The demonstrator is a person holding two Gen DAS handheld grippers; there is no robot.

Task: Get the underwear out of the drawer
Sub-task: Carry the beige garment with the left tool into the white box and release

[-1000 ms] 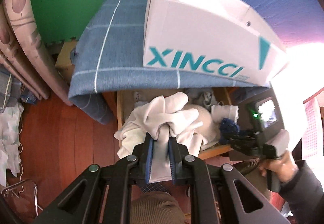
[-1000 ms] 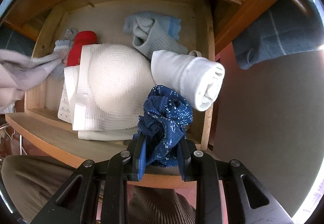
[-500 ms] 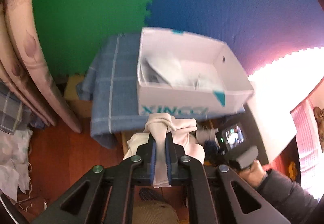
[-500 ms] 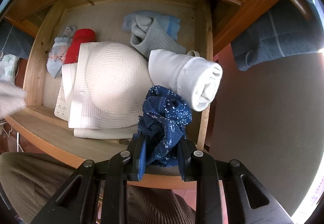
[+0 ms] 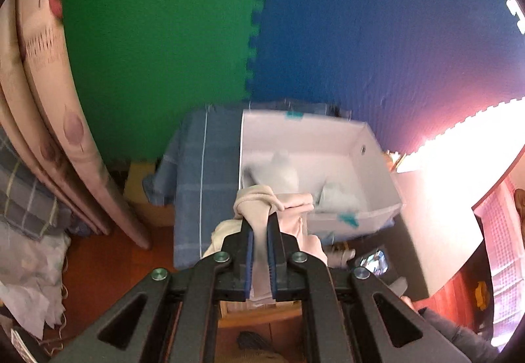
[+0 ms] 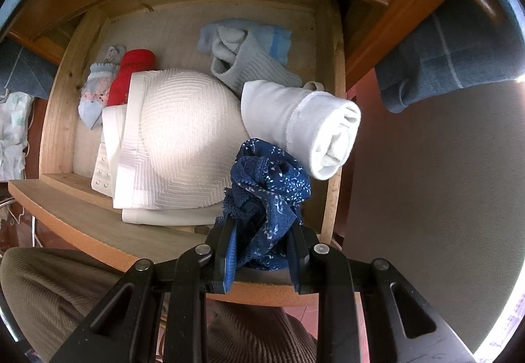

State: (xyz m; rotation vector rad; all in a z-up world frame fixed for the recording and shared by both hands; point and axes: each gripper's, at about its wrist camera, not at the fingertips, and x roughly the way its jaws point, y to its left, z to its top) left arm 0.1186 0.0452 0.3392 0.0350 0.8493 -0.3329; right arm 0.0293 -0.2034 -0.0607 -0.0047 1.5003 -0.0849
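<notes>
navy speckled underwear [image 6: 272, 195], perhaps cream garment [image 5: 262, 208] (blurred)

Left gripper [image 5: 259, 231]: jaws closed tight on a beige garment [image 5: 262, 208], tilted downward and raised above the drawer. Right gripper [image 6: 262, 251]: points straight down, jaws clamped on a bunched dark blue patterned garment [image 6: 265, 195]. The right hand [image 5: 405, 295] and its grey sleeve [image 5: 459, 336] appear at lower right in the left wrist view.

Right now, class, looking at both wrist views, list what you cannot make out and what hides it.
- Contents of the white box: left wrist view, blurred.
- Lower part of the cream garment: left wrist view, hidden behind the left hand-held gripper.
- Items under the white bra: right wrist view, covered by it.
</notes>
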